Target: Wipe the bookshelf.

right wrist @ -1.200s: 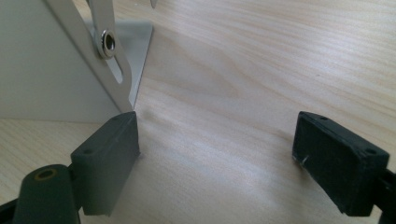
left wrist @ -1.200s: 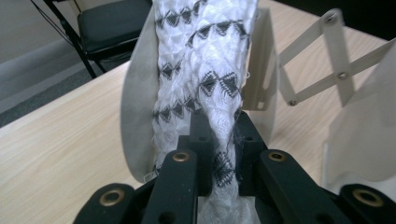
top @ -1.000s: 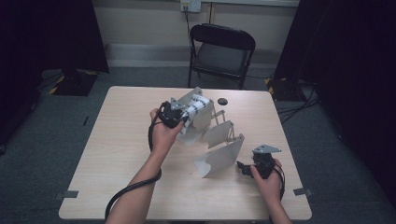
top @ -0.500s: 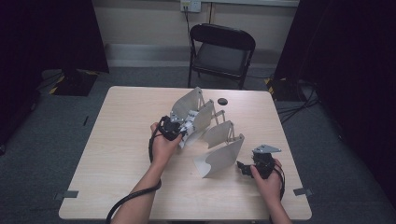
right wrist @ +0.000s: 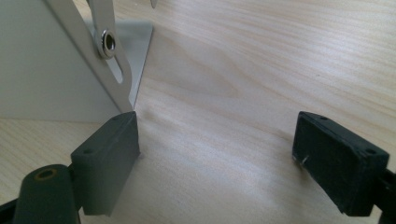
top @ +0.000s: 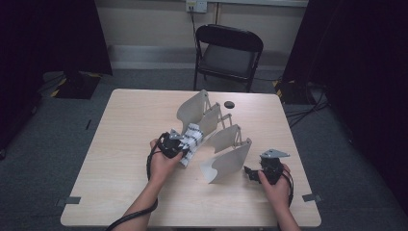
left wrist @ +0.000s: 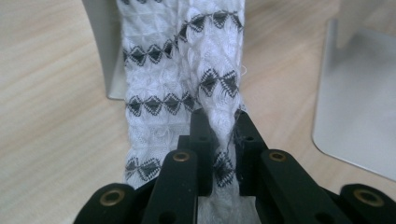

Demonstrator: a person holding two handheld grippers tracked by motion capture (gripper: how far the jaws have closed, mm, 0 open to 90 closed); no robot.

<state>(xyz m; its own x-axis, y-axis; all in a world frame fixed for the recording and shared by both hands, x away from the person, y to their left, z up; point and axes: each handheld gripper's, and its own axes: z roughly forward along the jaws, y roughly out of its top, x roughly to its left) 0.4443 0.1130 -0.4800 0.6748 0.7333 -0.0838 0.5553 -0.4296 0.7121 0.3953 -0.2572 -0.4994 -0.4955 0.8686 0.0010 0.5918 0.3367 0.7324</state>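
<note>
From the high view we note the left tongs [top: 186,144] at the near left side of the grey folding rack of curved metal panels [top: 226,144], which stands mid-table on the pale wooden table [top: 110,163]. A white knitted cloth with black diamond bands [top: 192,137] lies between the tongs and the rack's second panel. The left gripper view adds the grip itself: the black jaws are pinched tight on a fold of that cloth [left wrist: 187,84], which runs up past a panel edge. The right tongs [top: 251,173] rest on the table just right of the rack's nearest panel. The right gripper view [right wrist: 215,154] shows them gaping wide, nothing between them, one jaw beside the rack's riveted strut [right wrist: 109,51].
</note>
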